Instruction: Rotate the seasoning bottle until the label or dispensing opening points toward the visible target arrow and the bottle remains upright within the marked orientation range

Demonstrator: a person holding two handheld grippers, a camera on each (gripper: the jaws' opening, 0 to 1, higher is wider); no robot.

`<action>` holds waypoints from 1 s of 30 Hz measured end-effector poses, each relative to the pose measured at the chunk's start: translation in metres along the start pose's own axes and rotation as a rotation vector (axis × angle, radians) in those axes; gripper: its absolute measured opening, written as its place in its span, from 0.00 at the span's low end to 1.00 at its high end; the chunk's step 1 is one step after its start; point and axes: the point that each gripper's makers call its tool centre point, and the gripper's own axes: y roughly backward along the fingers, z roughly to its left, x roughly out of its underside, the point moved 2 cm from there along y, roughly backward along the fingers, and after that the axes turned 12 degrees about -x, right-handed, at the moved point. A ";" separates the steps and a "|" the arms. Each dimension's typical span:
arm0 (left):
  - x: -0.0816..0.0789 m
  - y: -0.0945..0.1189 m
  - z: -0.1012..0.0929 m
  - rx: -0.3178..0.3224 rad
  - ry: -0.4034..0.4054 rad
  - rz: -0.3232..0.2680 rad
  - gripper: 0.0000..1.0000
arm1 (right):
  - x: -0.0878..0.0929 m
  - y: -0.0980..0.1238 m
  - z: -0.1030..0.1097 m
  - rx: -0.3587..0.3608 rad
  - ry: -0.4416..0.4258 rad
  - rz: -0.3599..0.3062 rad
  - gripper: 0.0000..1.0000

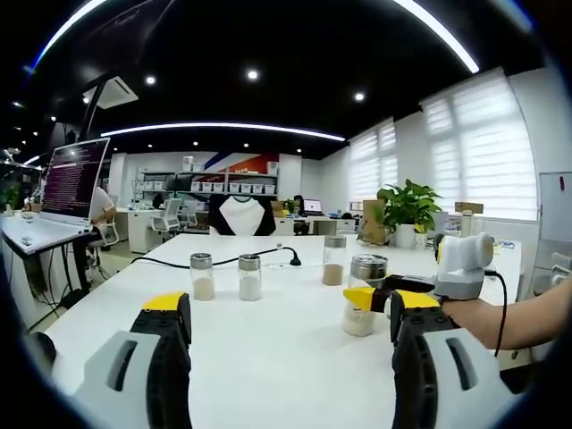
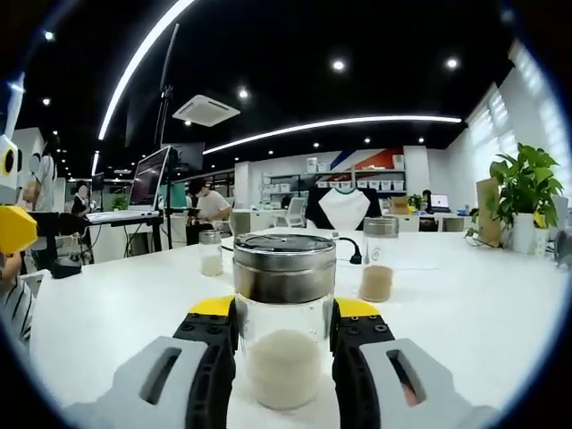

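clear glass bottle [image 2: 283, 335], brushed metal cap, probably

The grey, yellow-tipped left tongs [image 1: 286, 313] hover with jaws spread wide apart. The matching right tongs [image 2: 283, 335] are closed against both sides of a jar, held by a bare forearm [image 1: 518, 317].

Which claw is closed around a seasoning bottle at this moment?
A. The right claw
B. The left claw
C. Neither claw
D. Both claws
A. In the right gripper view the right claw has its jaws against both sides of the seasoning bottle, while the left claw is open above the white table.
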 end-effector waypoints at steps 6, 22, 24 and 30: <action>0.000 0.000 0.001 -0.004 0.003 0.000 0.98 | 0.000 0.000 0.000 -0.031 0.002 -0.002 0.39; -0.002 0.002 0.001 0.003 -0.001 0.001 0.98 | -0.001 -0.001 0.000 -0.159 0.009 -0.007 0.39; -0.002 0.002 0.001 0.005 -0.002 0.002 0.98 | -0.001 -0.001 0.001 -0.178 0.010 -0.010 0.39; -0.003 0.002 0.000 0.006 -0.012 -0.002 0.98 | -0.001 0.000 0.003 -0.220 0.011 -0.003 0.39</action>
